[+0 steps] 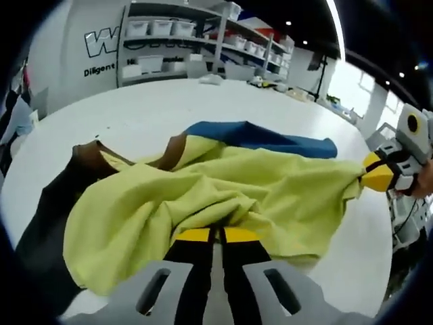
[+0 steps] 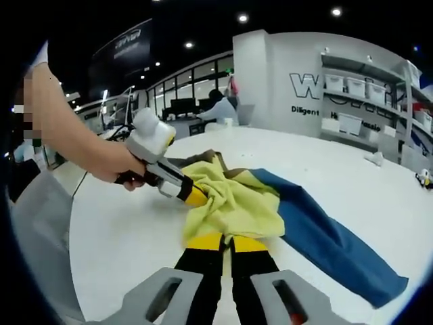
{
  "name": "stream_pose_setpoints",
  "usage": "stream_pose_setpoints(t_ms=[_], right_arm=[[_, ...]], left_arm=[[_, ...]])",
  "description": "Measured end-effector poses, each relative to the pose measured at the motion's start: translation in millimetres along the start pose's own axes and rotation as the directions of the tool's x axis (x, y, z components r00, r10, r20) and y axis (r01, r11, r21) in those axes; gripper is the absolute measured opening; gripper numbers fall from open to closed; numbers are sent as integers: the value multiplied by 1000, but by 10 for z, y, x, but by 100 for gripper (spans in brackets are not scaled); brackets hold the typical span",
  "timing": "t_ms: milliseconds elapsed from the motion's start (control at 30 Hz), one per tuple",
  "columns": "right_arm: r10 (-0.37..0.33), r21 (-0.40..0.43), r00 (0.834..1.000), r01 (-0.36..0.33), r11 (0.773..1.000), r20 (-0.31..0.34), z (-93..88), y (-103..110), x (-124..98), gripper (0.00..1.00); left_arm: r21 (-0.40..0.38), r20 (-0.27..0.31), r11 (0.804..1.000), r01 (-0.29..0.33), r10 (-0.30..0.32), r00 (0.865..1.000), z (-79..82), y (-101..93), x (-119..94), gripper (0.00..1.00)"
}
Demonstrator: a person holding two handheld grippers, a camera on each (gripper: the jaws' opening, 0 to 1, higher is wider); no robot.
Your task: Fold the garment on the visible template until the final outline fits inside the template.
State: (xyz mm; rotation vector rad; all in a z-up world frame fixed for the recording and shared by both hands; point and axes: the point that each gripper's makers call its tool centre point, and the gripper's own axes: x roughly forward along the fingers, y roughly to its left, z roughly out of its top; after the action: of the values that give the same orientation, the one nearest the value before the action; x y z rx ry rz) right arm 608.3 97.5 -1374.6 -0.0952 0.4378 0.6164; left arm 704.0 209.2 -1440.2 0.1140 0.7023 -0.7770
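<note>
Yellow-tipped jaws of the left gripper [image 1: 216, 235] sit closest, pinched together on a bunched fold of the garment [image 1: 203, 196], so that one's got cloth. Same story in the right gripper view: the right gripper [image 2: 227, 242] has its jaws nearly closed on the near edge of the yellow fabric, and the other gripper bites the same yellow bunch from its far left side, a hand [image 2: 125, 169] around its handle.

Garment is out on the white table [image 1: 149, 112], a heap of yellow with a brown panel on one side and a blue part trailing out flat on the other. I can't make out any template outline from here.

Handling-wise it looks light and totally floppy, no stiffness at all, so it'll sag and wrinkle wherever it isn't held. I'd guess it slides easily on that smooth top. Best to grab at edges or corners and keep them spread apart, not in the middle of the wad. Shelves [image 1: 196, 40] sit well behind the garment.
</note>
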Motion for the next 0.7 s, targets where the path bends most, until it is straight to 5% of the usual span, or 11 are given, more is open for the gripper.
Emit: stream_pose_setpoints(t_ms=[433,700], right_arm=[[-15,11,1000,15,1000,1,2,-61,-68,0],[8,20,1000,-7,1000,-25,-114,37,-162,0]], left_arm=[[-17,-60,1000,17,-18,998,-95,-69,-612,1],[-16,-127,999,-48,46,991,-510,-10,-1136,1]])
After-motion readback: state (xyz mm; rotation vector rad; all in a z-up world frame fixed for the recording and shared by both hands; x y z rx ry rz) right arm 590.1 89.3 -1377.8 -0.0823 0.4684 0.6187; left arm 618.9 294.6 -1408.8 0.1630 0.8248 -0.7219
